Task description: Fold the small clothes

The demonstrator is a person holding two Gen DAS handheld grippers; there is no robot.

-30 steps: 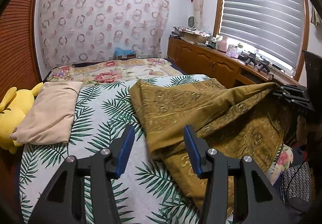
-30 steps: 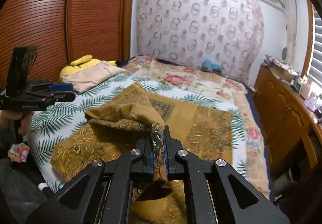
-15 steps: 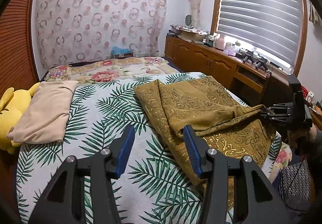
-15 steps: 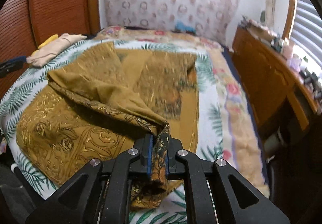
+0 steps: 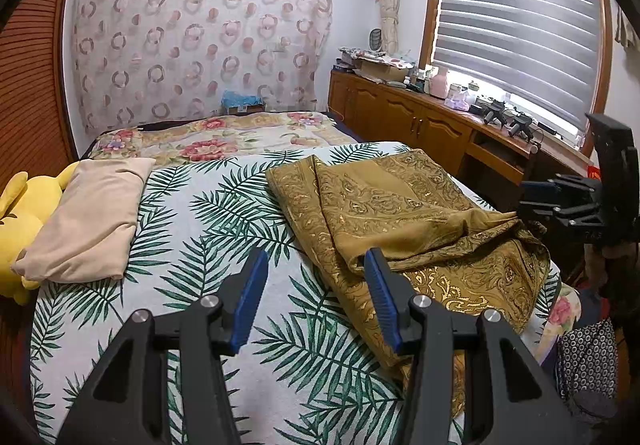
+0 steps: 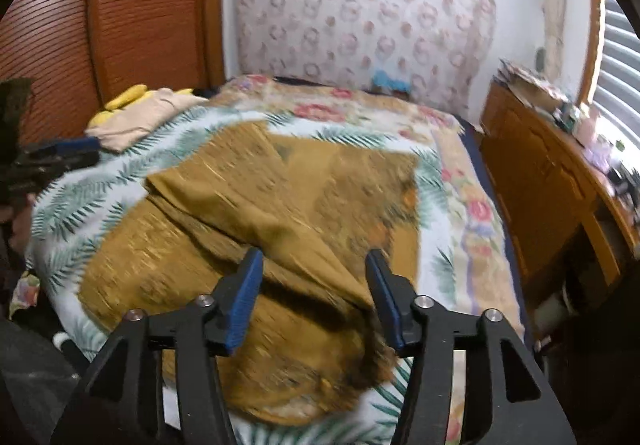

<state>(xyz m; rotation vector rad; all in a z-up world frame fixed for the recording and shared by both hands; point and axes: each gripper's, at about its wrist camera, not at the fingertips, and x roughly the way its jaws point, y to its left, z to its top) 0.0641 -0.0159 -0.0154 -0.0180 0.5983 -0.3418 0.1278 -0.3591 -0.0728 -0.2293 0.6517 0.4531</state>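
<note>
A mustard-gold patterned cloth (image 5: pixel 404 221) lies loosely folded on the right side of the bed, one layer thrown over another. In the blurred right wrist view the cloth (image 6: pixel 256 213) spreads below my right gripper (image 6: pixel 314 271), whose jaws are opening; nothing is pinched between them and the cloth lies underneath. My left gripper (image 5: pixel 316 269) hangs open over the leaf-print sheet, just left of the cloth's near edge, holding nothing. The right gripper (image 5: pixel 576 201) also shows at the right edge of the left wrist view, off the cloth's corner.
The bed (image 5: pixel 200 229) has a leaf-print sheet. A beige pillow (image 5: pixel 88 221) and a yellow plush toy (image 5: pixel 16 213) lie at its left side. A wooden cabinet (image 5: pixel 420 125) with clutter runs under the window. A wooden slatted wall (image 6: pixel 120 13) borders the left.
My right gripper has let go of the cloth corner and its jaws have spread; the corner has dropped onto the bed. The lifted cloth has settled flat. My left gripper has stayed put.
</note>
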